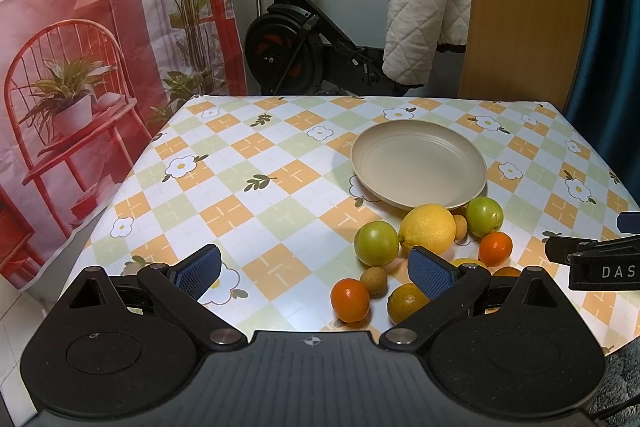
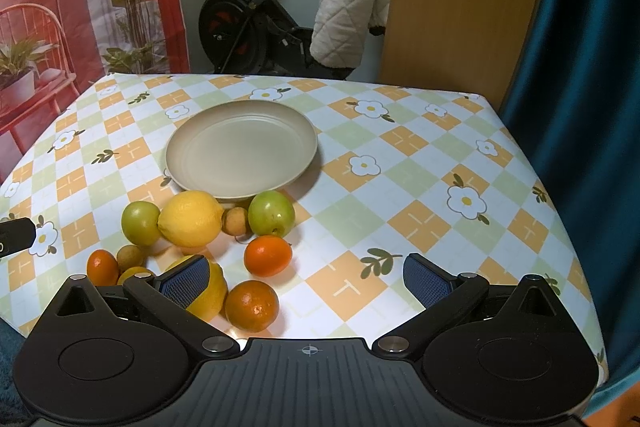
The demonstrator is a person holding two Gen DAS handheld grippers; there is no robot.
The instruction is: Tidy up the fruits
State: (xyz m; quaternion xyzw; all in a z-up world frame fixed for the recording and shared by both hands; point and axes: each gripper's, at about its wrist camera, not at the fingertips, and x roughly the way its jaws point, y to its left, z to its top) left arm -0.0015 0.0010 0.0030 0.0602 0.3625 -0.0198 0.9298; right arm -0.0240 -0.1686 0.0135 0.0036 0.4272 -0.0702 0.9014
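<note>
Both grippers hang low over the near edge of the worktop (image 2: 400,163), which is covered in a checked cloth with flowers. The left gripper (image 1: 316,269) has its blue-padded fingers (image 1: 200,273) spread wide with nothing between them, and the right gripper (image 2: 306,279) is spread the same way, also holding nothing. A beige plate (image 2: 240,147) sits bare toward the middle of the worktop. The fruit lies in a loose cluster just in front of the plate: a big lemon (image 2: 191,218) touching a green apple (image 2: 140,223) on one side, a small brown fruit (image 2: 237,221) wedged between the lemon and a second green apple (image 2: 272,213). Nearer to me sit an orange (image 2: 267,255), a darker orange (image 2: 252,305), another small orange (image 2: 102,267) and a second lemon (image 2: 214,293) partly hidden behind the right gripper's left finger. An exercise bike (image 1: 296,27) stands behind the worktop.
</note>
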